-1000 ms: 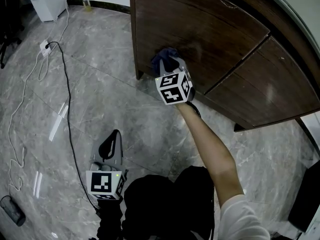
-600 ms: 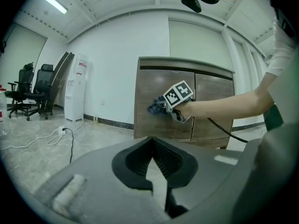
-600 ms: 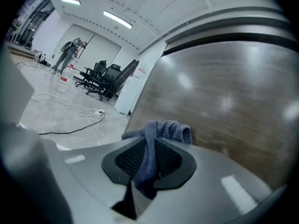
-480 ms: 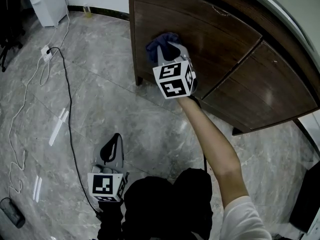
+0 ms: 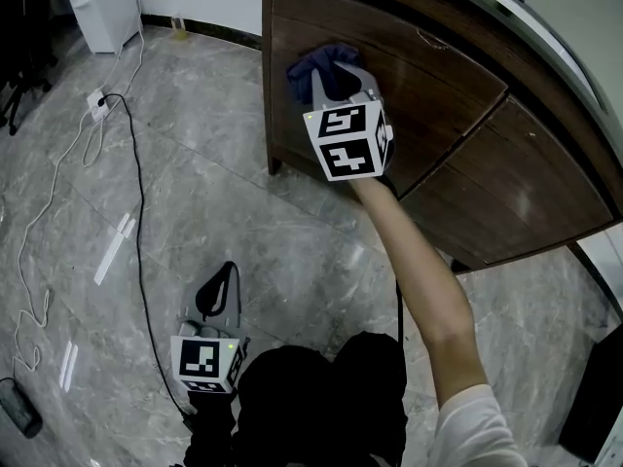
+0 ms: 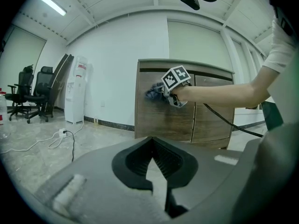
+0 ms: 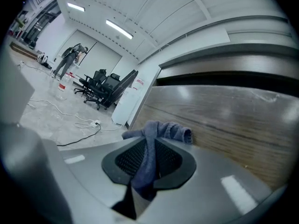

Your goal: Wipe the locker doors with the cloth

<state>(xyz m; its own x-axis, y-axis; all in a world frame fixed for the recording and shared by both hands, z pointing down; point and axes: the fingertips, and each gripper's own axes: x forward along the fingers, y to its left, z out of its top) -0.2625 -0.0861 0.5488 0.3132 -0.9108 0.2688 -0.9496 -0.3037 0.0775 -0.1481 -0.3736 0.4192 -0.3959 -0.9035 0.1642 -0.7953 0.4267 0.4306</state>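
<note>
Nearby, a black cable (image 5: pixel 137 212) trails; right fingers (image 7: pixel 127 160) grip cloth (image 7: pixel 161 130) against locker door (image 5: pixel 438 76), left fingers (image 6: pixel 135 160) closed.

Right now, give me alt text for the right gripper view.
The right gripper is shut on a blue-grey cloth, its bunched end at the brown wooden locker door. Far left: grey floor, a black cable, office chairs.

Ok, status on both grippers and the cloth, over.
Right gripper jaws shut on blue cloth, cloth against locker door. Left gripper jaws shut, empty, held low. Nothing blocking the door.
</note>
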